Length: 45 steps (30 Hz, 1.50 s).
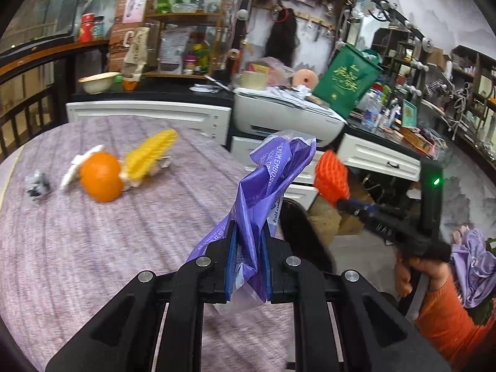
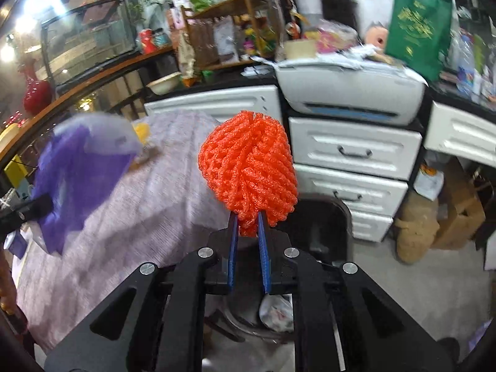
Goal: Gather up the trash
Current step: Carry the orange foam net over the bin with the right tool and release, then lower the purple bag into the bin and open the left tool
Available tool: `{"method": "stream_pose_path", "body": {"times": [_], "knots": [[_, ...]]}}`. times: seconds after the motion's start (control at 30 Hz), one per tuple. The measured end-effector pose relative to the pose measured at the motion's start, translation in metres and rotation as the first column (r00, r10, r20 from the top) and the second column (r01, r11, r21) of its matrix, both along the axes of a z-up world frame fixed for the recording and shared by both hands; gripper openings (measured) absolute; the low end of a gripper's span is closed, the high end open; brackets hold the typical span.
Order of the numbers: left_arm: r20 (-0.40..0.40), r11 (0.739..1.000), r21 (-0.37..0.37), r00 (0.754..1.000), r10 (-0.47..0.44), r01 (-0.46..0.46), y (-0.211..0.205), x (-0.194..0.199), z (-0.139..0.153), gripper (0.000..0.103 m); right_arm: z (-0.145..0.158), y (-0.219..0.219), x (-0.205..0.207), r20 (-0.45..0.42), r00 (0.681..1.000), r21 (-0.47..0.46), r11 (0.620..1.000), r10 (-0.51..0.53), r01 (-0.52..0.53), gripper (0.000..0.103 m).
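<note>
Left gripper (image 1: 249, 266) pinches a purple plastic wrapper (image 1: 272, 173): light, limp, slippery, gripped at its bunched lower end above the table (image 1: 77, 248). Right gripper (image 2: 248, 248) pinches an orange foam net (image 2: 248, 167): springy, weightless, held by its bottom edge near the table's end.

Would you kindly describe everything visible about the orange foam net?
The orange foam net is a bright, squashy mesh sleeve of woven foam strands, bunched into a rounded ball. The right gripper is shut on its lower end, so it stands up from the pads, clear of the table. Nothing else touches it.
</note>
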State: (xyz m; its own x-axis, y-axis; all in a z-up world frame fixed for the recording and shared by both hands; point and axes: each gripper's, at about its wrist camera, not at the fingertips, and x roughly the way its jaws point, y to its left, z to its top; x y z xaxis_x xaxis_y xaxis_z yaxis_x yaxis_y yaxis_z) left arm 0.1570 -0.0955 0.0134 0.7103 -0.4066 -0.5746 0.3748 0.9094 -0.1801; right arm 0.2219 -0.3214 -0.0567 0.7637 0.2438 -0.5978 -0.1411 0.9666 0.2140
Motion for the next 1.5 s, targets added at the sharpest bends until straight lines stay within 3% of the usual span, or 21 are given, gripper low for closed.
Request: {"method": "stream_pose_path", "body": {"times": [0.33, 0.57, 0.6, 0.7, 1.03, 1.5], "knots": [[-0.020, 0.998, -0.047, 0.999, -0.046, 0.045, -0.027, 0.007, -0.003, 0.015, -0.070, -0.008, 0.013, -0.162, 0.986, -0.017, 0.999, -0.047, 0.045, 0.014], [-0.057, 0.996, -0.061, 0.996, -0.069, 0.066, -0.042, 0.016, -0.012, 0.015, -0.122, -0.005, 0.038, -0.268, 0.959, -0.017, 0.996, -0.094, 0.093, 0.018], [-0.063, 0.996, -0.064, 0.995, -0.073, 0.069, -0.044, 0.017, -0.013, 0.015, -0.128, -0.006, 0.040, -0.279, 0.956, -0.014, 0.995, -0.094, 0.094, 0.021], [-0.073, 0.995, -0.059, 0.994, -0.083, 0.079, -0.054, 0.018, -0.017, 0.015, -0.141, -0.012, 0.043, -0.311, 0.943, -0.004, 0.993, -0.116, 0.121, 0.054], [-0.109, 0.989, -0.008, 0.983, -0.145, 0.145, -0.108, 0.029, -0.039, 0.015, -0.122, -0.072, 0.000, -0.250, 0.932, 0.039, 0.959, -0.263, 0.281, 0.067], [-0.205, 0.980, 0.063, 0.963, -0.173, 0.190, -0.174, 0.050, -0.086, 0.015, -0.120, -0.144, -0.046, -0.252, 0.882, 0.078, 0.900, -0.399, 0.430, 0.067]]}}
